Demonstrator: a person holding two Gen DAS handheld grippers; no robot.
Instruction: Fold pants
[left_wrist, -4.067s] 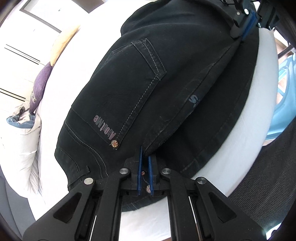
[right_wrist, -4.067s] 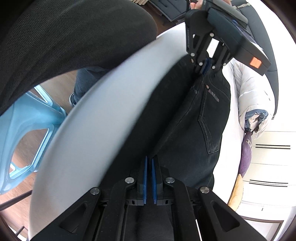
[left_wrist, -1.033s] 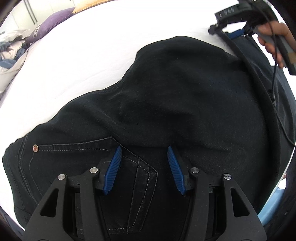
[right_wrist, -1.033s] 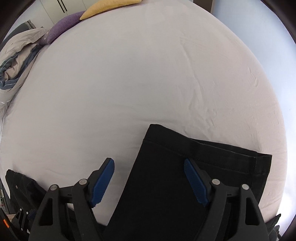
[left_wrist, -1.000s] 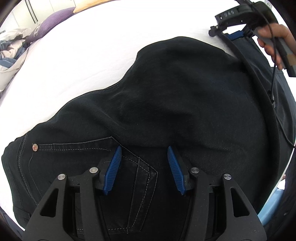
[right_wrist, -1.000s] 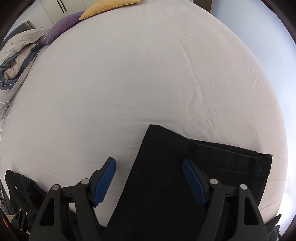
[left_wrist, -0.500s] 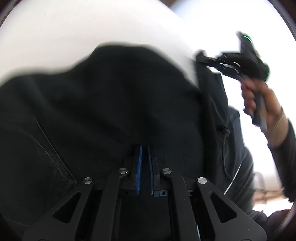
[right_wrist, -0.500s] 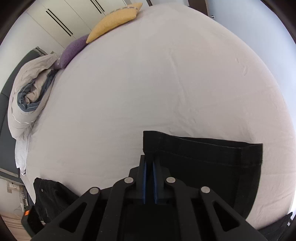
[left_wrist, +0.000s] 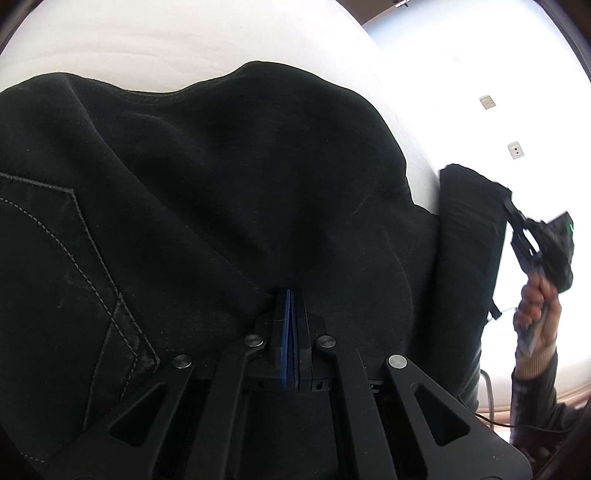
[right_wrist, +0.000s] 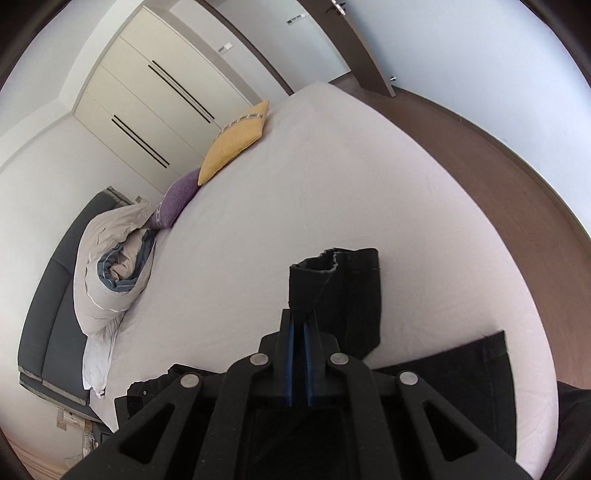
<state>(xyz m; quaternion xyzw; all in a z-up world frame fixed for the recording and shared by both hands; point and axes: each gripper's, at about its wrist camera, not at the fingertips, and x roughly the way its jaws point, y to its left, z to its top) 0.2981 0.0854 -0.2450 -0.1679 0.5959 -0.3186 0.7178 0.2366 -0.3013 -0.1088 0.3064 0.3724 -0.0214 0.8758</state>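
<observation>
Black jeans (left_wrist: 229, 177) lie on the white bed (left_wrist: 147, 40); a stitched back pocket (left_wrist: 74, 258) shows at the left. My left gripper (left_wrist: 290, 295) is shut on a fold of the jeans' seat. My right gripper (right_wrist: 300, 325) is shut on the leg cuff (right_wrist: 332, 280) and holds it lifted above the bed (right_wrist: 332, 177). The other leg end (right_wrist: 476, 358) lies flat at the right. In the left wrist view the right gripper (left_wrist: 543, 243) holds the raised leg (left_wrist: 469, 236) at the far right.
A yellow pillow (right_wrist: 236, 142), a purple pillow (right_wrist: 177, 201) and a rolled duvet (right_wrist: 110, 266) sit along the bed's far left side. White wardrobes (right_wrist: 155, 85) stand behind. Brown floor (right_wrist: 517, 162) runs along the bed's right edge.
Both grippers were open over the jeans a second ago and have shut on the cloth. The right gripper has since lifted the leg cuff up off the bed.
</observation>
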